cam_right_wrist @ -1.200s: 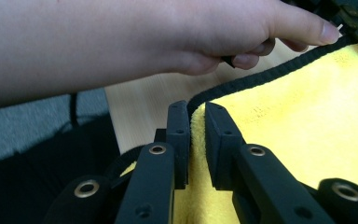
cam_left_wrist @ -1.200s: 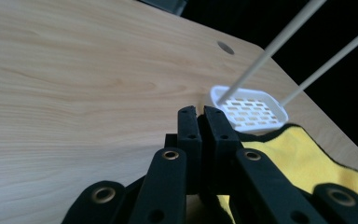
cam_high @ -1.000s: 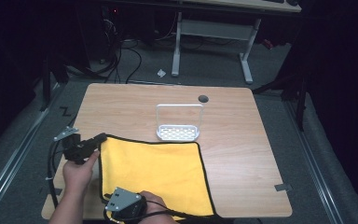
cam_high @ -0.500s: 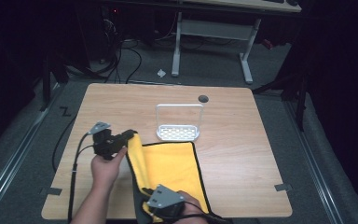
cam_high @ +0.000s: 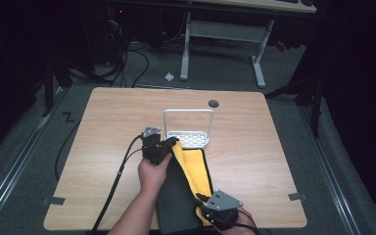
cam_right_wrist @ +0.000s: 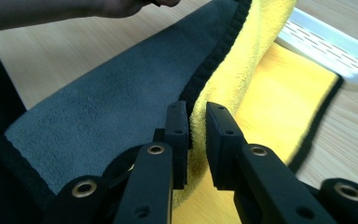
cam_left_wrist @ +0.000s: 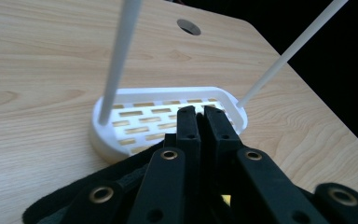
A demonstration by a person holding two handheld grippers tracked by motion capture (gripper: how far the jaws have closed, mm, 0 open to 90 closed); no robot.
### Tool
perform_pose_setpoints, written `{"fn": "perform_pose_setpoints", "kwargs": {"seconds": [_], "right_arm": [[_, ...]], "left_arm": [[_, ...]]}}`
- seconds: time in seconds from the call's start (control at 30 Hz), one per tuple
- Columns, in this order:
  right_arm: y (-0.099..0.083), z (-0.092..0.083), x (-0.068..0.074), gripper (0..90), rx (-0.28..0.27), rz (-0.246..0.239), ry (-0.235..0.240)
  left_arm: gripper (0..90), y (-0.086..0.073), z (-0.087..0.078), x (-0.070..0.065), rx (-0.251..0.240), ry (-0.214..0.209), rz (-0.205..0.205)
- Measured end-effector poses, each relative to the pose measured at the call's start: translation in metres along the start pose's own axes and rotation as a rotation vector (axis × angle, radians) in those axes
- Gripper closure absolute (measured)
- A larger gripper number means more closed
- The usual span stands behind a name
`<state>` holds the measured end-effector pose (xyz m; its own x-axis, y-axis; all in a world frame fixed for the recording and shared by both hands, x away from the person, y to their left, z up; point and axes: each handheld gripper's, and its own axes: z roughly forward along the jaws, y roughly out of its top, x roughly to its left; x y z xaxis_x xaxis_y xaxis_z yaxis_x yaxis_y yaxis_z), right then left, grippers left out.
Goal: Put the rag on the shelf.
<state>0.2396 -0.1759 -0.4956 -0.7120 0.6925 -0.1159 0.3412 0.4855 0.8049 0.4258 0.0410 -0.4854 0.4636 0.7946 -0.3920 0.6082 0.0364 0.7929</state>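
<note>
A cloth, yellow on one face and dark grey on the other, lies half turned over on the wooden table. My left gripper is shut on its far corner, just short of the white rack. In the left gripper view the jaws pinch the black-edged cloth in front of the rack. My right gripper is shut on the near corner by the table's front edge. In the right gripper view the pads squeeze the yellow fold, with the grey side to its left.
The white slotted rack with a tall hoop handle stands mid-table, touching the cloth's far end. A round hole lies in the tabletop behind it. Cables trail off the table's left side. Bare wood stretches to the right.
Both grippers have carried the cloth's left edge over to the right. The flat yellow spread has become a narrow fold with the grey underside facing up.
</note>
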Motion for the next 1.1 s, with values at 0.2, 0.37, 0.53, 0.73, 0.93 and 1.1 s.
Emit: {"fn": "perform_pose_setpoints", "kwargs": {"seconds": [0.2,0.37,0.53,0.73,0.93,1.1], "right_arm": [[-0.012,-0.006,-0.01,79.1,0.02,0.031,-0.016],[-0.02,-0.007,-0.018,64.1,0.04,0.048,-0.033],[-0.018,-0.014,-0.028,61.2,-0.002,0.077,-0.069],[-0.022,-0.01,-0.031,61.3,0.012,0.096,-0.068],[-0.023,-0.006,-0.03,60.3,0.024,0.089,-0.063],[-0.023,-0.001,-0.029,59.7,0.035,0.079,-0.052]], "left_arm": [[83.5,0.001,0.019,-0.012,0.049,0.009,0.012],[59.3,0.0,0.03,-0.017,0.047,-0.049,-0.003],[48.4,-0.001,0.026,-0.021,0.032,-0.072,0.024],[44.9,0.0,0.018,-0.024,0.015,-0.109,0.036],[45.5,-0.008,0.009,-0.018,0.022,-0.102,0.056],[47.0,-0.023,-0.001,-0.008,0.064,-0.09,0.097]]}}
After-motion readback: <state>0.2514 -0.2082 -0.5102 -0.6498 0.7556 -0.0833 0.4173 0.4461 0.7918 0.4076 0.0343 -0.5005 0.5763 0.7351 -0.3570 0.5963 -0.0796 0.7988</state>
